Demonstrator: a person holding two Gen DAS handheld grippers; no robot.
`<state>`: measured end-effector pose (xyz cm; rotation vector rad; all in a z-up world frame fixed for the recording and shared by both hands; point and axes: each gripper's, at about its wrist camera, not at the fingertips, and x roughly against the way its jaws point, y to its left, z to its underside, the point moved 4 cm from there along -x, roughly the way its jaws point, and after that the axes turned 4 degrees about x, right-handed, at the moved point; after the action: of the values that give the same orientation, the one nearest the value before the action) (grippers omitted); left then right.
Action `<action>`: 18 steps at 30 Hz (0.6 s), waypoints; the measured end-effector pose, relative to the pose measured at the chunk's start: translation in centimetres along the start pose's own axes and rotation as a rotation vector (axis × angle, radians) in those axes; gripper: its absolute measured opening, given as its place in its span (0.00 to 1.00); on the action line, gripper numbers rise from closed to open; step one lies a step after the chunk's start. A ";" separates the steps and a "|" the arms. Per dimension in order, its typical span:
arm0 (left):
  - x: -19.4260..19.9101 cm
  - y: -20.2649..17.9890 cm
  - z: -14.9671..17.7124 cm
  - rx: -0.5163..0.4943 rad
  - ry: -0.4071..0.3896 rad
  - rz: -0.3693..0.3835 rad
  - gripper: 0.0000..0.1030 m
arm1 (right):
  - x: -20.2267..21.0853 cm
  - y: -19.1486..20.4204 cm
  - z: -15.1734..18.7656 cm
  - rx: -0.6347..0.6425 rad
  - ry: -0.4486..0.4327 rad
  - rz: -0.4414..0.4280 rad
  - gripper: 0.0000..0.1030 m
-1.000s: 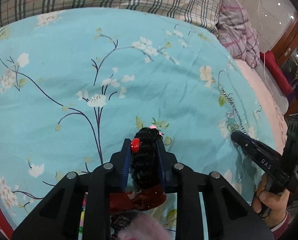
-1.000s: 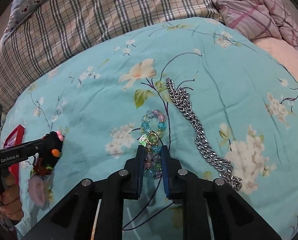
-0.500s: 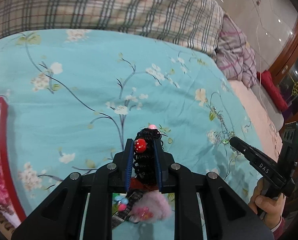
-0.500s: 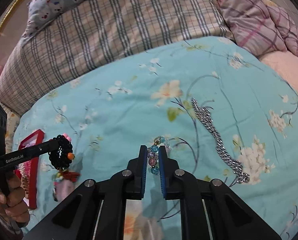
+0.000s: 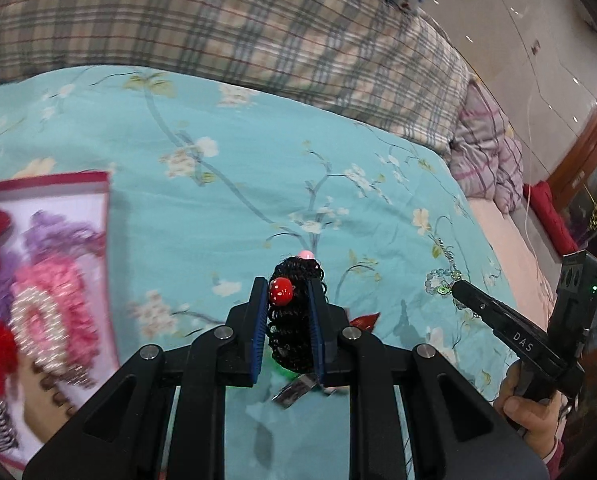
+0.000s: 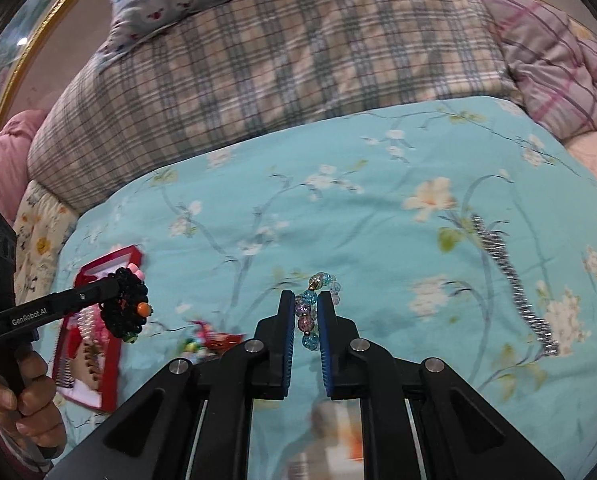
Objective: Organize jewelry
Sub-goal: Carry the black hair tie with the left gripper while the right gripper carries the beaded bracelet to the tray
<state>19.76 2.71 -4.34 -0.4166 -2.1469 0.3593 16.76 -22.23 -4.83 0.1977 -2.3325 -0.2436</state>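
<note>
My left gripper (image 5: 287, 286) is shut on a black curly hair tie (image 5: 294, 312) with a red bead, held above the turquoise floral quilt (image 5: 238, 184). The same hair tie (image 6: 126, 308) shows at the left of the right wrist view. My right gripper (image 6: 307, 300) is shut on a bracelet of coloured glass beads (image 6: 308, 322), also lifted off the quilt; the bracelet (image 5: 442, 282) hangs at its tip in the left wrist view. A red-rimmed box (image 5: 54, 276) of hair ties and pearl bands lies to the left. A silver chain (image 6: 510, 276) lies on the quilt at the right.
A plaid pillow (image 6: 290, 64) and a pink checked blanket (image 6: 558, 56) border the quilt at the back. Small loose trinkets, one of them red (image 6: 218, 338), lie on the quilt beside the box. A person's hand (image 5: 534, 408) grips the right tool's handle.
Both grippers have risen and swung left with their loads; the bead bracelet came off the quilt. The red box has come into the left wrist view and the chain has slid to the right.
</note>
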 end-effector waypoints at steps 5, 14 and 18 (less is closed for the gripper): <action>2.6 2.8 0.6 0.043 -0.031 -0.024 0.16 | -0.4 3.8 0.0 0.035 0.009 -0.053 0.10; 7.9 8.5 2.2 0.115 -0.099 -0.093 0.16 | -2.0 12.3 1.2 0.114 0.061 -0.180 0.10; 9.9 11.2 3.0 0.154 -0.123 -0.117 0.16 | -2.9 16.0 1.9 0.143 0.085 -0.236 0.10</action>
<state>13.77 16.68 -3.36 -0.1845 -2.2322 0.4912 16.26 -5.87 -4.36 0.5454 -2.2420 -0.1807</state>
